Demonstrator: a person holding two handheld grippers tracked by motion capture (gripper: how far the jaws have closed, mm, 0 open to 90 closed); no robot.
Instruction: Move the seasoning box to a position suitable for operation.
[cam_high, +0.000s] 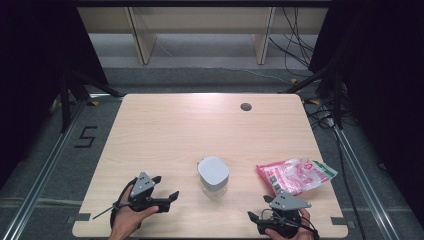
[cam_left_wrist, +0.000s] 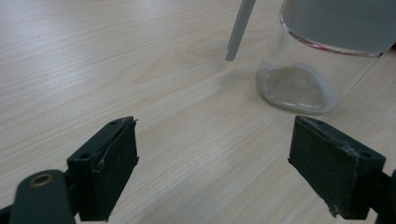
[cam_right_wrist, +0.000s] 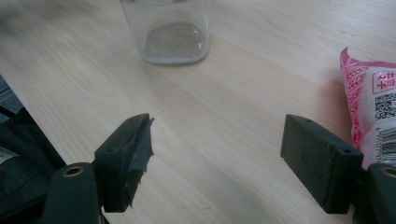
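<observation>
Clearly, the main thing is 1 glass jar (cam_high: 214, 181) that stands upright on the wooden table (cam_high: 165, 130), near the front edge and between the 2 grippers. Its body is clear glass with rounded corners and a thick bottom, and you can see the wood grain through it. On top sits 1 white lid (cam_high: 213, 170), squarish with soft corners, and it covers the mouth fully. In the left gripper view the jar (cam_left_wrist: 303, 70) appears at the upper right, with a thin reddish line just under the lid edge; inside it looks empty, but I cannot tell this for sure.

To the right of the jar, apart from it, lies 1 pink and white plastic packet (cam_high: 296, 175) flat on the table, with a small green part at its far end. In the right gripper view the packet (cam_right_wrist: 373, 107) shows printed text and a square code.

The left gripper (cam_high: 165, 190) is low over the table, left of the jar, with its jaws spread wide and only bare wood between them. The right gripper (cam_high: 256, 216) is at the front right corner, just before the packet; its jaws also stand apart and grasp nothing. Each of the 2 grippers carries 1 grey three-cornered plate.

Farther back, the table has 1 small round grey hole cover (cam_high: 245, 106).
</observation>
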